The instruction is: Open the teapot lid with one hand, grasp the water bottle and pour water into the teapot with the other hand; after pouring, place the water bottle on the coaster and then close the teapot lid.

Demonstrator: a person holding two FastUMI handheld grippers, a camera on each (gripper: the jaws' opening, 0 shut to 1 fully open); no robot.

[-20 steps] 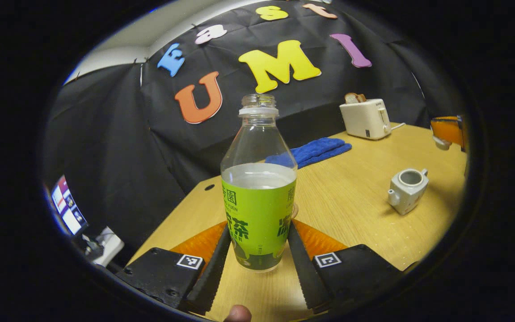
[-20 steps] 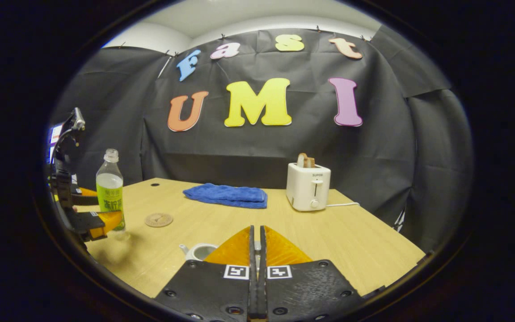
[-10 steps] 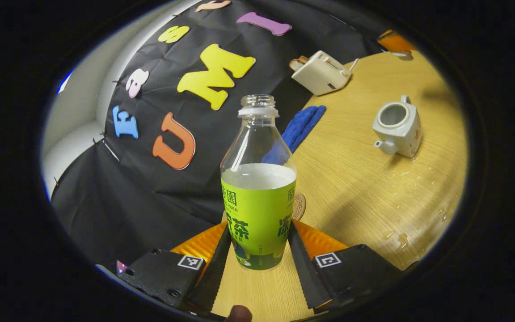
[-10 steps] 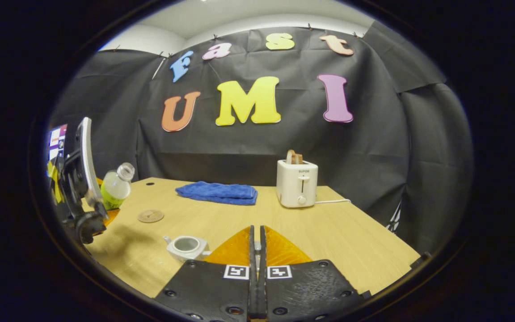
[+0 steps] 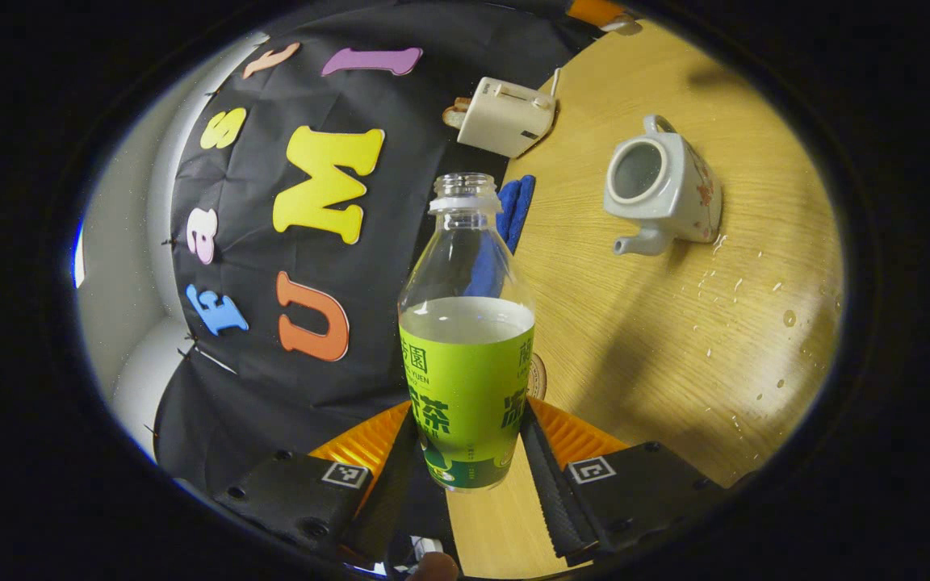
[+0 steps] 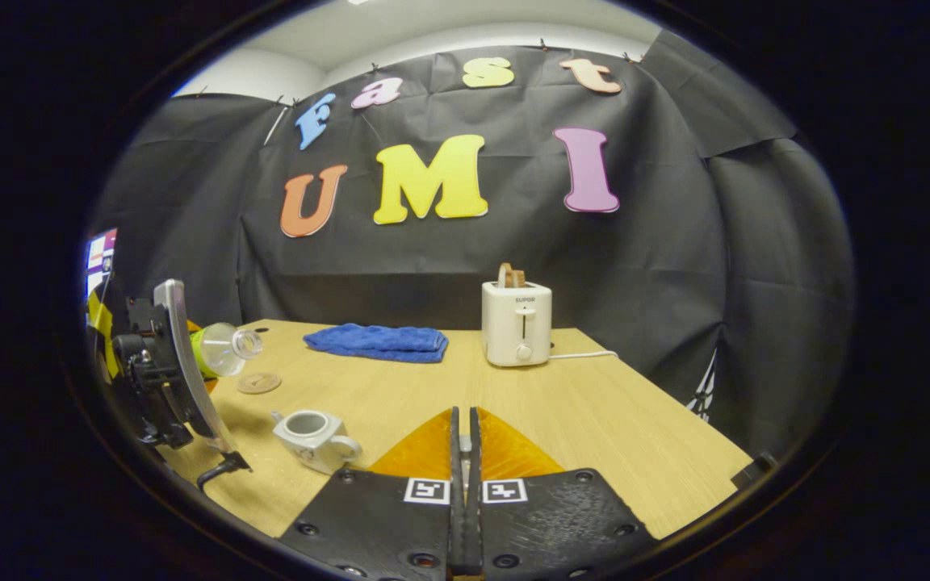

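Note:
My left gripper (image 5: 467, 413) is shut on the green-labelled water bottle (image 5: 465, 355), uncapped and partly full. In the right gripper view the bottle (image 6: 223, 349) lies tilted almost level, its mouth pointing toward the white teapot (image 6: 312, 436) but left of it. The teapot (image 5: 659, 190) stands open on the table, without its lid. A round coaster (image 6: 259, 382) lies behind the teapot, near the bottle. My right gripper (image 6: 462, 413) is shut to a thin slit right of the teapot; a small pale piece, apparently the lid, shows at its tip (image 5: 622, 22).
A white toaster (image 6: 516, 323) with toast and a folded blue cloth (image 6: 376, 339) stand at the back of the wooden table (image 6: 594, 420). Water drops (image 5: 739, 290) dot the wood near the teapot. A screen glows at the far left.
My left gripper has lifted the bottle off the table and tipped it from upright to nearly level, moving toward the teapot. The right gripper has drifted slightly and stays shut.

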